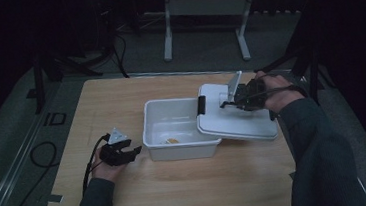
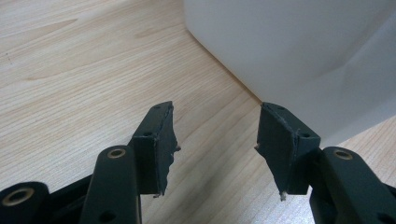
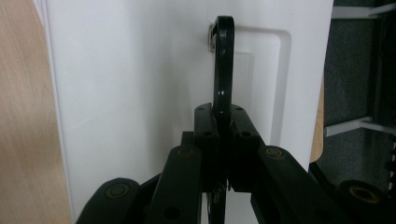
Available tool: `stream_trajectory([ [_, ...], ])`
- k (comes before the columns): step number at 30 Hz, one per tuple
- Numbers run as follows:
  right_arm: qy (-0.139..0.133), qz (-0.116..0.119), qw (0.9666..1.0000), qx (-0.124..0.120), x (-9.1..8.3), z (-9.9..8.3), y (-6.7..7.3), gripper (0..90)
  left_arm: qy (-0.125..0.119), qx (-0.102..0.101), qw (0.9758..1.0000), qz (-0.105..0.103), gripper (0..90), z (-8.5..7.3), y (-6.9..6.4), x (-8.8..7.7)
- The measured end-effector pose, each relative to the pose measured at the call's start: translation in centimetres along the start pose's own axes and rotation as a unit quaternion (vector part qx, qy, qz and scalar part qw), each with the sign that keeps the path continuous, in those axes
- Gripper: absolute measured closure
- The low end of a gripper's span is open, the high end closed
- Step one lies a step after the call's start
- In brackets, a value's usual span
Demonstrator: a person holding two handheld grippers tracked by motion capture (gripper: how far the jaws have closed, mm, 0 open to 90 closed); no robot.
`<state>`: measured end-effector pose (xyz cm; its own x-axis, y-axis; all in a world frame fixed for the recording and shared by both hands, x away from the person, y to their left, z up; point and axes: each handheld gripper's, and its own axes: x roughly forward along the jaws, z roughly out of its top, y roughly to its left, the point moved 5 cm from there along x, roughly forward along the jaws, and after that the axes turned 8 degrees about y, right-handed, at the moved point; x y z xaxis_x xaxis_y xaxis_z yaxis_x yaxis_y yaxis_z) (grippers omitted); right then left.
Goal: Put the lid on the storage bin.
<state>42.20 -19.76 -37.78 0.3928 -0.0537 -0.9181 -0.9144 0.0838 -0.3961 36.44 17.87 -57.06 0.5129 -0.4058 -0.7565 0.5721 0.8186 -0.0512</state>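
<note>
The letters "ID" stand on the floor [image 1: 19, 147] left of the table [image 1: 143, 192]

Premises read as a lab or test room, dimly lit. A bare wooden table [image 1: 178, 183] stands on grey carpet [image 1: 206, 45], cables [image 1: 40, 155] trail across the floor, and a metal-legged white bench frame [image 1: 203, 11] (partly in shadow) stands behind, beside dark equipment stands [image 1: 42, 70].
</note>
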Motion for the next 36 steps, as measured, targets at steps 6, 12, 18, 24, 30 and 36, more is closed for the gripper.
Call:
stream_trajectory([
  [6, -0.004, 0.001, 1.0000, -0.004, 0.2, 0.7, 0.1, 84.4, 0.000, 0.001, 1.0000, -0.001, 46.3, 0.0, 0.0, 0.0],
  [12, -0.008, 0.002, 1.0000, -0.005, 0.2, 1.2, 0.1, 84.4, 0.001, 0.002, 1.0000, -0.001, 46.3, 0.0, -0.1, 0.1],
  [18, -0.011, 0.004, 0.9999, -0.012, 0.3, 1.9, 0.2, 84.3, 0.002, 0.000, 1.0000, 0.000, 46.3, -0.1, 0.0, 0.1],
  [24, -0.013, 0.007, 0.9998, -0.016, 0.4, 2.5, 0.3, 84.4, 0.003, 0.001, 1.0000, -0.001, 46.3, -0.1, 0.0, 0.2],
  [30, -0.017, 0.008, 0.9996, -0.021, 0.4, 3.4, 0.4, 84.4, 0.003, 0.001, 1.0000, 0.000, 46.2, -0.1, 0.0, 0.1],
  [36, -0.017, 0.011, 0.9994, -0.028, 0.6, 4.0, 0.4, 84.4, 0.003, 0.001, 1.0000, -0.001, 46.2, -0.1, 0.0, 0.2],
])
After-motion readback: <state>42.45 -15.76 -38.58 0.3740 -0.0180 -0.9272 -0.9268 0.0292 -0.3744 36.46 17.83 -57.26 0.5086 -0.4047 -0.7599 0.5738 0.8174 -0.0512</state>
